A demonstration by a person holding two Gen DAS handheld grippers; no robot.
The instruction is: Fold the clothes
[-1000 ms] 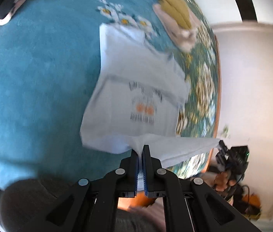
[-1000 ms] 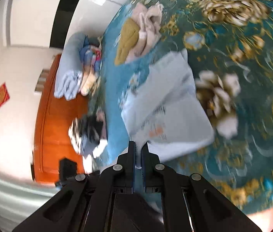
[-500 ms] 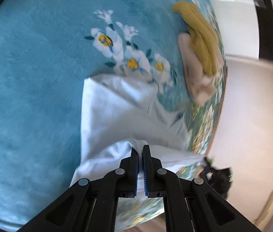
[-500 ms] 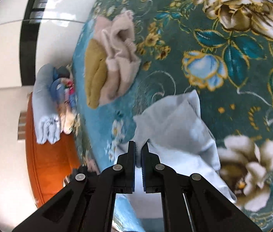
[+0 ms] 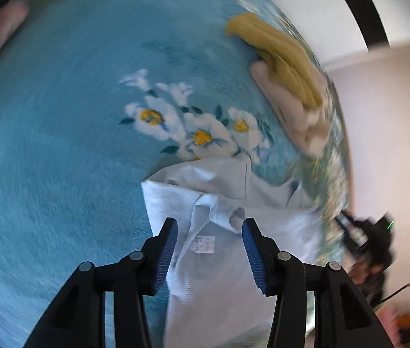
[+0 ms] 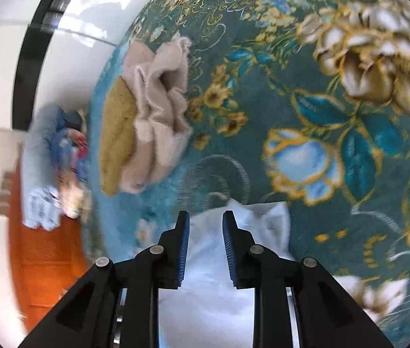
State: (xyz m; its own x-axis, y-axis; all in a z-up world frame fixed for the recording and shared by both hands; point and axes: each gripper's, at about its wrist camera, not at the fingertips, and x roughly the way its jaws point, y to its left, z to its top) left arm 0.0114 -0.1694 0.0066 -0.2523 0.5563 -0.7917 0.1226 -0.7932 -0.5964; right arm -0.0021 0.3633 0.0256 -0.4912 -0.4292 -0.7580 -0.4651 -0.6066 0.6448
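Both jaws just opening, I drop the white shirt from left gripper and right gripper; best lift straight clear so the blanket fold holds.

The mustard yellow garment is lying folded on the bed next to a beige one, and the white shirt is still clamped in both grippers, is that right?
Not quite. The mustard yellow garment does lie beside the beige one on the bed, but the white shirt is not clamped. Both wrist views show it: the left gripper and right gripper have just been opening, and their pads stand clear of the cloth between them.
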